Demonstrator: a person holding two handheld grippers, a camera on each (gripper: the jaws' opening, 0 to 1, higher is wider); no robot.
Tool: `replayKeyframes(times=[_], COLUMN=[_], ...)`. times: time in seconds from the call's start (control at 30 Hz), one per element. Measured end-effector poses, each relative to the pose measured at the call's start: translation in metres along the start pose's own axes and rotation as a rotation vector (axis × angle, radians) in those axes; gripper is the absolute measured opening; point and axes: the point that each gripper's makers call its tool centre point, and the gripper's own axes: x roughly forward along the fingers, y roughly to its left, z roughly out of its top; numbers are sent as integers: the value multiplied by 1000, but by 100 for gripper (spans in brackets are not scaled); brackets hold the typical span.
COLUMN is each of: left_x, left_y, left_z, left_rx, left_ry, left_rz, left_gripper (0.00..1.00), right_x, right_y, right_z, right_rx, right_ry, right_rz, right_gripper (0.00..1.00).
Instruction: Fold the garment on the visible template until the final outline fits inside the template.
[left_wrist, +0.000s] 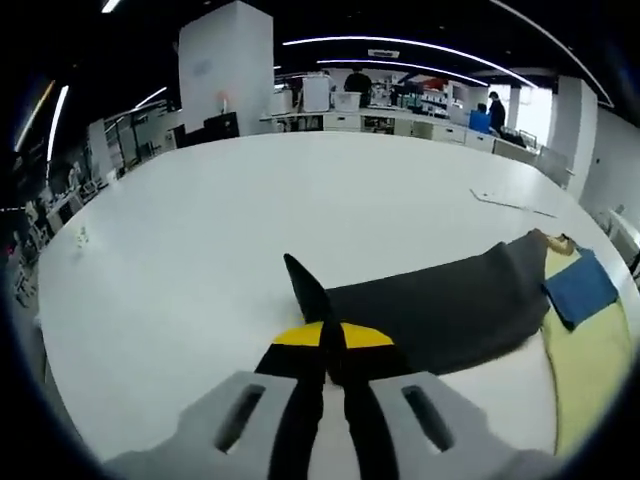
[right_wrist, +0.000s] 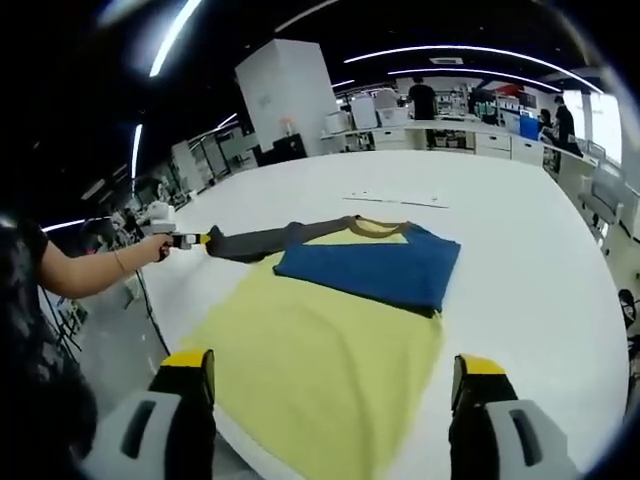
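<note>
A soft long-sleeved garment with a yellow body, a blue folded-over panel and dark grey sleeves (right_wrist: 330, 330) is spread flat on the large white round worktop (right_wrist: 520, 230), with its hem towards the right tongs and its brown-trimmed collar on the far side. In the left gripper view the dark grey sleeve (left_wrist: 440, 300) is seen stretched out across the worktop, its cuff pinched between the closed jaws of the left tongs (left_wrist: 333, 345); the same tongs (right_wrist: 185, 240) are seen in the right gripper view at the sleeve end, held by a person's hand (right_wrist: 155, 245). The right tongs (right_wrist: 335, 375) are spread wide apart and hold nothing, poised over the hem edge of the yellow body. The fabric is judged to be light, limp and thin: it drapes, creases readily and offers no stiffness, so that any lifted part is expected to sag and drag neighbouring layers. It is not fragile, but it is judged liable to slide on the smooth worktop. Grip is best taken at edges, such as the cuff, the hem corners and the shoulder seam, where a single layer can be pinched. No template outline can be made out beneath the garment. The blue panel already lies folded across the chest, and care is advised so that it is not disturbed when the sleeve is carried inward.
</note>
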Motion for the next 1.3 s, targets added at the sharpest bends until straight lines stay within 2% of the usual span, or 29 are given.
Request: replayKeyframes(times=[0.5, 0.83, 1.1, 1.2, 1.3], left_x=[-3, 0, -2, -6, -8], left_y=[-73, -122, -154, -172, -186], left_z=[41, 64, 72, 73, 78], left_rx=[138, 167, 202, 240, 243], left_ry=[-50, -89, -97, -99, -109], left_rz=[-142, -254, -315, -344, -365], left_gripper=[1, 1, 1, 1, 1], right_x=[-5, -5, -7, -7, -7], right_y=[4, 6, 5, 5, 6], right_z=[0, -4, -7, -9, -11], right_rx=[-9, -6, 1, 4, 10], right_ry=[-15, -13, -19, -20, -22], right_rz=[17, 24, 23, 23, 26], right_gripper=[100, 100, 100, 100, 100])
